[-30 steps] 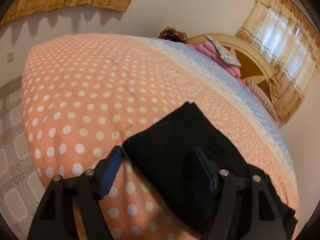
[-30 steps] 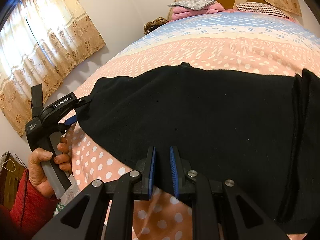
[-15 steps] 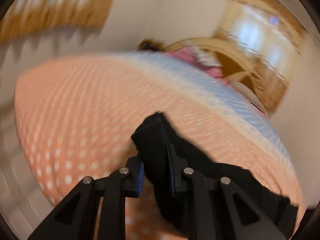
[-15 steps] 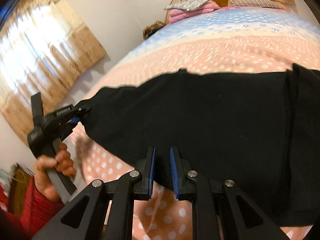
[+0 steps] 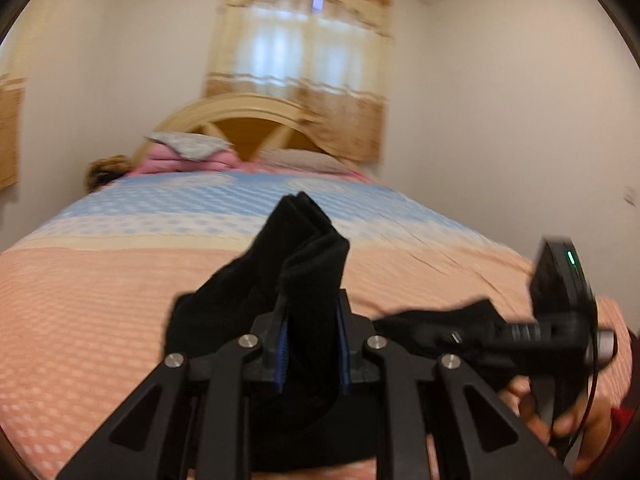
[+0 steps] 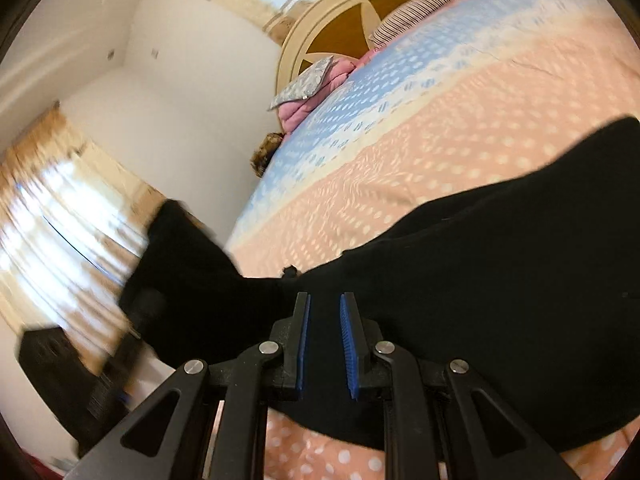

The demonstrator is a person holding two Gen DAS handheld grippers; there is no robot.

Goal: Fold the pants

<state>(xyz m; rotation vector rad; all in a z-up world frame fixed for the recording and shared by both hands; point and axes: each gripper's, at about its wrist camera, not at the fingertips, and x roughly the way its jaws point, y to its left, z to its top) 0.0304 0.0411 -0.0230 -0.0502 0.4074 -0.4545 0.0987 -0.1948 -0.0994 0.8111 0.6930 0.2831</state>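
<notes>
The black pants (image 6: 500, 272) lie on the peach polka-dot bedspread (image 6: 460, 152). My left gripper (image 5: 310, 344) is shut on a bunched end of the black pants (image 5: 308, 264) and holds it up above the bed. My right gripper (image 6: 324, 340) is shut on the near edge of the pants, cloth between its blue pads (image 6: 347, 344). In the left wrist view the right gripper's body (image 5: 560, 320) and the hand holding it show at the right. In the right wrist view the lifted pants end (image 6: 180, 248) and the blurred left gripper show at the left.
The bed has a blue band (image 5: 224, 204) toward the headboard (image 5: 256, 128), with pink bedding and pillows (image 5: 188, 152) there. Curtained windows (image 5: 304, 64) stand behind the bed. White walls on both sides.
My left gripper closed on the pants end, lifted it and swung round toward the headboard and my right gripper. The right gripper stayed shut on the near edge and tilted.
</notes>
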